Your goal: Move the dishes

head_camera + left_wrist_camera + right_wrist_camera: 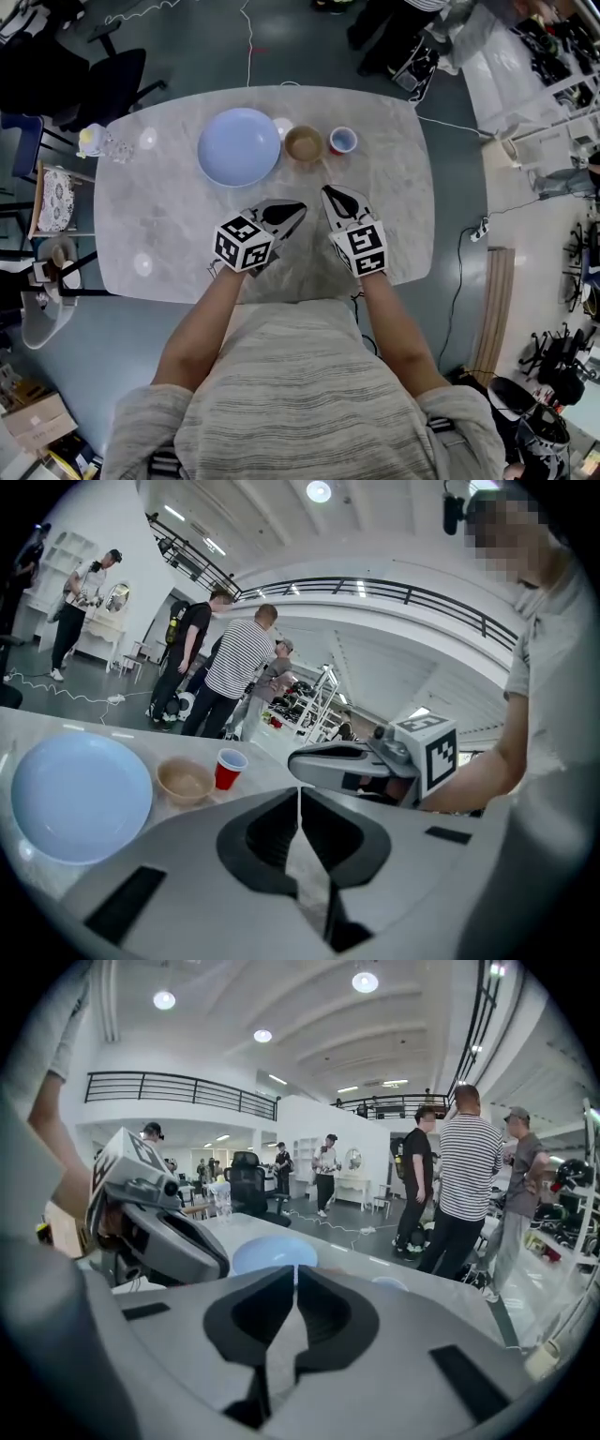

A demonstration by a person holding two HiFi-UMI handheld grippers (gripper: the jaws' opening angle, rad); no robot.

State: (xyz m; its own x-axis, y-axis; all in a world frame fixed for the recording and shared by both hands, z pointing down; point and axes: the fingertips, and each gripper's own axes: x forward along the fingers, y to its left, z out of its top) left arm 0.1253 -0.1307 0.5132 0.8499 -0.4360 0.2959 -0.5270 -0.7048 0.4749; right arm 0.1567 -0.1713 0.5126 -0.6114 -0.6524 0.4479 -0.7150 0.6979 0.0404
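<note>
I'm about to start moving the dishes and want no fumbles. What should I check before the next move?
1. Left tongs empty: ok, shut on nothing.
2. Right tongs empty: ok, shut on nothing.
3. Both open for a grasp: not ok.
4. Blue plate, tan bowl, red cup upright on the table: ok.
5. Red cup empty: cannot tell.

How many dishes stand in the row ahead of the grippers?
3, along the far side of the table: a blue plate at the left, a tan bowl in the middle, a red cup at the right. None looks hidden.
</note>
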